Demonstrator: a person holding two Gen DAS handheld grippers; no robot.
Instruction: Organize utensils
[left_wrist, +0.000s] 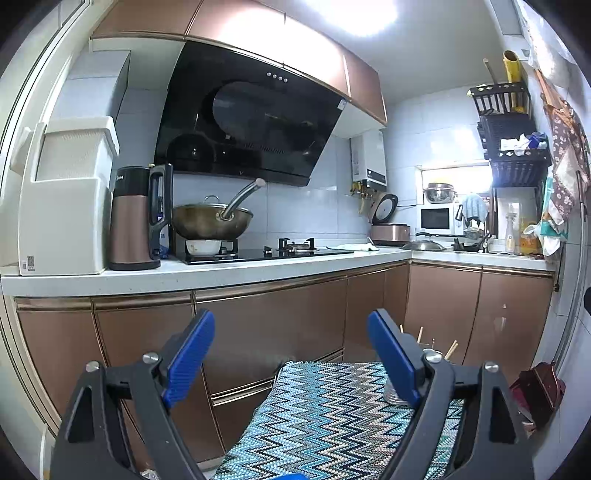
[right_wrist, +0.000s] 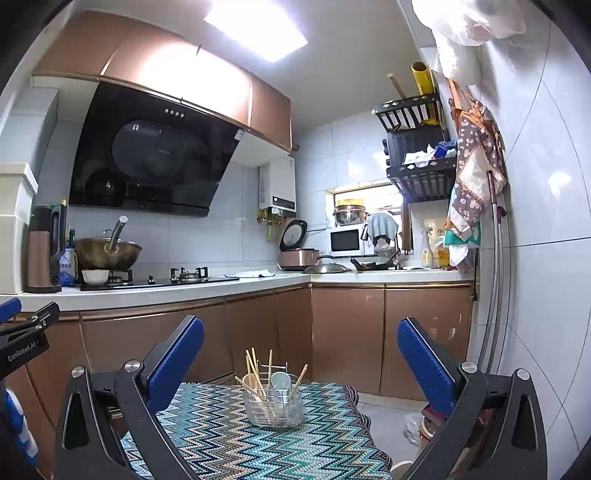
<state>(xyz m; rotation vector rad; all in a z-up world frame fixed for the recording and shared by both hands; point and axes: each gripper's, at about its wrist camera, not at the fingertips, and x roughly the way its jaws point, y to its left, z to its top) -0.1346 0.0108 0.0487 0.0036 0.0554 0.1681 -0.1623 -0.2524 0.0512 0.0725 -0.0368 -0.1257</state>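
Two tools, both level, jaws wide, nothing between them: left tool (left_wrist: 290, 354), right tool (right_wrist: 301, 363).
One wire basket (right_wrist: 273, 404), upright on the zigzag cloth (right_wrist: 229, 443) covering the bench, toward its far edge, ahead of the right tool. Contents: chopsticks (right_wrist: 255, 373) standing on end, fanned outward; one pale spoon (right_wrist: 279, 382). Upright storage keeps handles reachable, by my judgement.
One wok (left_wrist: 210, 221) on the far stove, well apart, not involved.
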